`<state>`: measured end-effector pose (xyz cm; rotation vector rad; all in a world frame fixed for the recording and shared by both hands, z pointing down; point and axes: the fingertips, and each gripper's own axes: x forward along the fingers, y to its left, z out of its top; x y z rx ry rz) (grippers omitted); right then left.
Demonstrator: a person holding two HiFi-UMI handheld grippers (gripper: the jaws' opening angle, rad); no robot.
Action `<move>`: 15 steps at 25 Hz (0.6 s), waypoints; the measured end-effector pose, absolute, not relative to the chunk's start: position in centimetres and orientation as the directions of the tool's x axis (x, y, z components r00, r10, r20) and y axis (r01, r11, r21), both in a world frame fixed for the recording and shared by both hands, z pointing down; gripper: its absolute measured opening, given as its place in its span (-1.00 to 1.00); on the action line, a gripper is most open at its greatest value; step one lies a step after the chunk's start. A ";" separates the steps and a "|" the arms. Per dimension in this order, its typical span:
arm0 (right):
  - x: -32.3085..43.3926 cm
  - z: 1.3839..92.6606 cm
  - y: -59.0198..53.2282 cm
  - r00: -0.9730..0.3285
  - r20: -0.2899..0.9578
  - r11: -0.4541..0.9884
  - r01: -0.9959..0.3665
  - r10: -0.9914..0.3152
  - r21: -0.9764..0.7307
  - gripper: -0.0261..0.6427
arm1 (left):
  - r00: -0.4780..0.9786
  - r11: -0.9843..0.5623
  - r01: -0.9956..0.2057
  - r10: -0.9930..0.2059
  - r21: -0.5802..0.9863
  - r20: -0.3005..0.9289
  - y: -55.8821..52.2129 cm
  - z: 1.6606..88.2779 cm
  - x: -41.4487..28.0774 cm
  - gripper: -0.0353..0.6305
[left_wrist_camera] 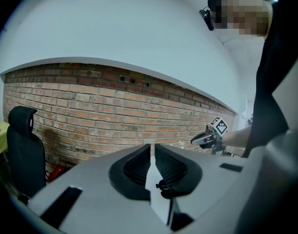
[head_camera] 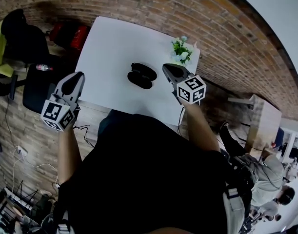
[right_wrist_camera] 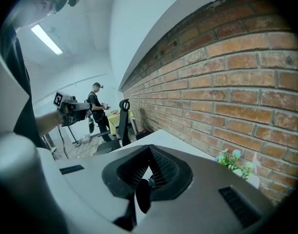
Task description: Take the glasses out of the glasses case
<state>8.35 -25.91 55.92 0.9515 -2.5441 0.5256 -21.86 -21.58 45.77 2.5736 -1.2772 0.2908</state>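
The black glasses case (head_camera: pixel 141 75) lies in the middle of the white table (head_camera: pixel 109 48); it shows as two dark lobes, and I cannot tell whether glasses sit inside. My right gripper (head_camera: pixel 169 69) hovers just right of the case with its jaws together and nothing between them. My left gripper (head_camera: pixel 76 80) hangs off the table's left front corner, well apart from the case, also shut and empty. The gripper views look at the brick wall, not the case: the left gripper (left_wrist_camera: pixel 152 147) has its jaw tips nearly touching, and the right gripper (right_wrist_camera: pixel 149 149) is closed too.
A small potted plant (head_camera: pixel 182 50) stands at the table's far right corner, also the plant (right_wrist_camera: pixel 234 162). A black office chair (head_camera: pixel 24 38) and red bag (head_camera: pixel 70 33) sit left of the table. A brick wall (left_wrist_camera: pixel 114 106) runs behind. Another person (right_wrist_camera: pixel 97 106) stands in the distance.
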 end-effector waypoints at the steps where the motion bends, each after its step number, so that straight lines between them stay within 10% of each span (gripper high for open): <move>1: 8.3 56.4 -25.9 -0.701 0.471 0.701 -0.680 -0.536 -0.214 -0.88 | 0.595 -0.582 -0.801 -0.750 0.139 0.289 -21.6 45.9 -21.9 -0.79; 15: 6.6 63.3 -26.0 -0.670 0.594 0.693 -0.678 -0.444 -0.247 -0.88 | 0.587 -0.569 -0.808 -0.748 0.155 0.311 -23.8 47.2 -23.6 -0.79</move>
